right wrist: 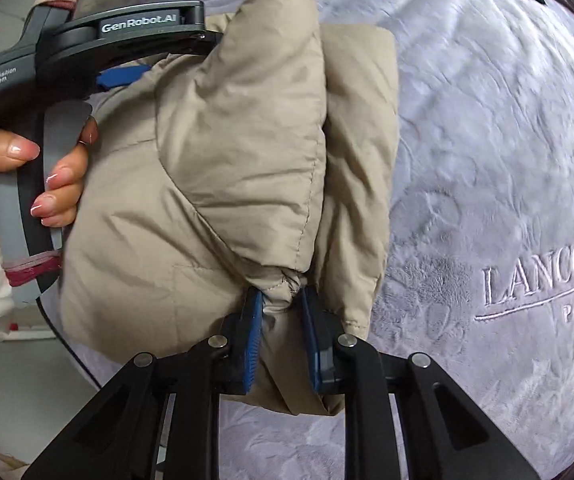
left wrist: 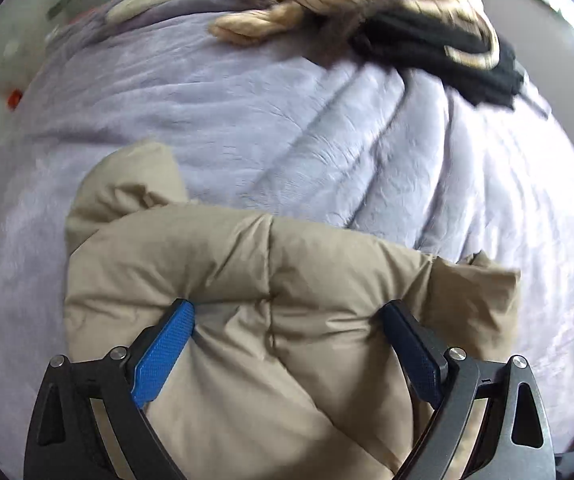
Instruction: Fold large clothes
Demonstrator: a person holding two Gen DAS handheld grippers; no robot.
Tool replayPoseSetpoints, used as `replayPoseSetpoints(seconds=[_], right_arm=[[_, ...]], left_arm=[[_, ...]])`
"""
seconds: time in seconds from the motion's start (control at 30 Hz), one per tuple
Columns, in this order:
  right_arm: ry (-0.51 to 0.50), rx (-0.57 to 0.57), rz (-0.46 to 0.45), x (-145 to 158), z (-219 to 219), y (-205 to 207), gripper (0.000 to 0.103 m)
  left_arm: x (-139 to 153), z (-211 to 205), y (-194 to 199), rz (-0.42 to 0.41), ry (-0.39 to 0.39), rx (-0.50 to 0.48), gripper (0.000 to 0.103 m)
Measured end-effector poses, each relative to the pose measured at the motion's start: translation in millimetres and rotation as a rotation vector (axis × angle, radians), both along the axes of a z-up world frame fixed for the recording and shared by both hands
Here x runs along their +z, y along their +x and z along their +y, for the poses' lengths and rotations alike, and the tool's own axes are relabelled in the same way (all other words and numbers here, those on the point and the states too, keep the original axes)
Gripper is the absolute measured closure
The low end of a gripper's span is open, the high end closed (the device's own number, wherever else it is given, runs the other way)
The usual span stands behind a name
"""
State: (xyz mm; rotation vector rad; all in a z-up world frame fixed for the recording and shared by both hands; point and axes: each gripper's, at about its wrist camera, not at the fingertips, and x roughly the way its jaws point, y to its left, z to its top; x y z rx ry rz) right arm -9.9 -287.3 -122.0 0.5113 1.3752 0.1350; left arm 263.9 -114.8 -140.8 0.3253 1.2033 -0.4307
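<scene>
Blue pads of my right gripper (right wrist: pixel 283 344): pinched tight on a gathered bunch of the beige puffer jacket (right wrist: pixel 215 184), which is bundled on the lavender blanket (right wrist: pixel 487 140). My left gripper (left wrist: pixel 287 344): jaws wide, padding bulging between them, pads touching it but not clamping. My left hand (right wrist: pixel 27 184) grips its handle. Farther off: knitted tan garment (left wrist: pixel 327 4), black garment (left wrist: pixel 439 56). Advice: lift both ends together, keep edges aligned, lay the fold flat.
</scene>
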Motion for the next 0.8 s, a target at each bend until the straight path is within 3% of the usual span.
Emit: replayPoseSetpoints(seconds=[0.13,0.3,0.53,0.8], right_arm=[[-0.023,0.012,-0.004,-17.7,0.3,-2.2,0.083],[-0.015,0.002,0.009,-38.1,25.4,16.3,0.083],[-0.013,0.002,0.005,-54.1,26.7,19.5,0.083],[-0.034,-0.008,0.013,-42.1,21.7,11.9,0.081]], left_arm=[[-13.0,-21.2,-2.4,-0.019,0.061,-0.043,0.008],[-14.7,-16.5,-5.7,-0.016,0.057,-0.045,0.008],[-14.7,-16.9,-6.9,-0.022,0.054,-0.048,0.008],[3.6,-6.5,-13.2,-0.015,0.031,-0.032,0.007]])
